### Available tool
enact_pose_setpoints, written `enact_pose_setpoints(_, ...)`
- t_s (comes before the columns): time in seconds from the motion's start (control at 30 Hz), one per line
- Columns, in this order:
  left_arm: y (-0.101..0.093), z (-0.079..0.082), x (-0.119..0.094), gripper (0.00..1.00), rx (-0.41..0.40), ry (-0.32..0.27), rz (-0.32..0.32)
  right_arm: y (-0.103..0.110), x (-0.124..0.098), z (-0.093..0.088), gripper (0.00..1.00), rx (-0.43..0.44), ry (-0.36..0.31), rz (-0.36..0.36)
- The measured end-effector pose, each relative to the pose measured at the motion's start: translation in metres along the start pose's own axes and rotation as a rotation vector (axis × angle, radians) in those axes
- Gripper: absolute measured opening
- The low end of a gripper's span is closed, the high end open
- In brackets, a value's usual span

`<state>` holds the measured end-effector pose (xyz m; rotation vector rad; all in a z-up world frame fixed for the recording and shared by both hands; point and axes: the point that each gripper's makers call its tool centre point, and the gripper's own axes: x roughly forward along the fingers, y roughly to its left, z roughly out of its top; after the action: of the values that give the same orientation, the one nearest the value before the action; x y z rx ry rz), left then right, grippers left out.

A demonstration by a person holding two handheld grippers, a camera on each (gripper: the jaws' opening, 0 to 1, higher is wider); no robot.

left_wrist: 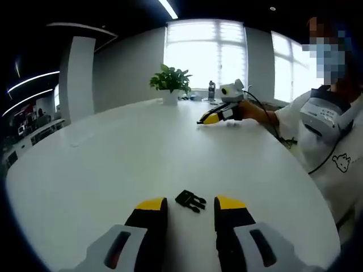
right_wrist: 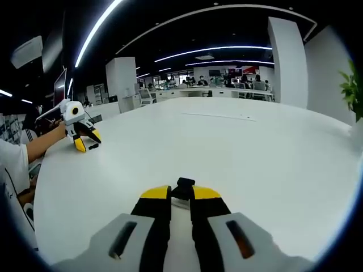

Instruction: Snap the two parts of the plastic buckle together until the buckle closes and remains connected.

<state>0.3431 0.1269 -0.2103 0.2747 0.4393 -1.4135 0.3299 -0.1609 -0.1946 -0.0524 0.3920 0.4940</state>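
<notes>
in the left gripper view, the left gripper (left_wrist: 190,208) is seen at the bottom with its 2 yellow-tipped jaws spread apart and nothing held between them. just beyond the tips, in the gap between them, a black buckle part with prongs (left_wrist: 190,200) is laid flat on the white table (left_wrist: 113,164), untouched by either jaw. farther across the table, the right gripper (left_wrist: 203,120) is seen with its yellow tips lowered to the surface, held by a person's hand (left_wrist: 248,110). behind it, a potted plant (left_wrist: 170,83) is set near the table's far edge, a bottle (left_wrist: 211,90) is stood beside it, and bright windows (left_wrist: 205,52) are seen at the back.

in the right gripper view, the jaws are drawn close together around the second black buckle part (right_wrist: 184,186), which is pinched between the yellow tips, its end protruding past them; it cannot be told whether it touches the table. well apart to the left, the left gripper is seen again at the table's edge with its jaws parted, and the pronged part is seen as a small dark shape just beside its tips. beyond the table, desks and seated people (right_wrist: 227,84) are seen far off under 2 long ceiling light strips (right_wrist: 215,51).
</notes>
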Motion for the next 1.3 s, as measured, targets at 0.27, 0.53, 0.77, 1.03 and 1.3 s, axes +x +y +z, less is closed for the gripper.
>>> enact_pose_setpoints(0.27, -0.003, 0.001, 0.002, 0.22, 0.002, -0.003, -0.012, -0.001, 0.000, -0.001, 0.12, 0.011, 0.000, -0.002)
enact_pose_setpoints(0.53, -0.003, 0.002, 0.003, 0.21, -0.014, -0.009, 0.021, 0.000, 0.000, -0.001, 0.12, 0.019, -0.003, 0.002)
enact_pose_setpoints(0.77, 0.000, 0.002, 0.004, 0.21, -0.063, -0.016, 0.114, 0.000, 0.000, 0.000, 0.12, 0.021, -0.008, 0.005)
enact_pose_setpoints(1.03, -0.002, 0.008, 0.004, 0.21, -0.086, -0.042, 0.197, 0.001, 0.001, -0.001, 0.12, 0.025, -0.010, 0.013)
enact_pose_setpoints(1.3, -0.001, 0.016, 0.006, 0.21, -0.127, -0.065, 0.299, 0.001, 0.000, -0.002, 0.12, 0.025, -0.010, 0.016)
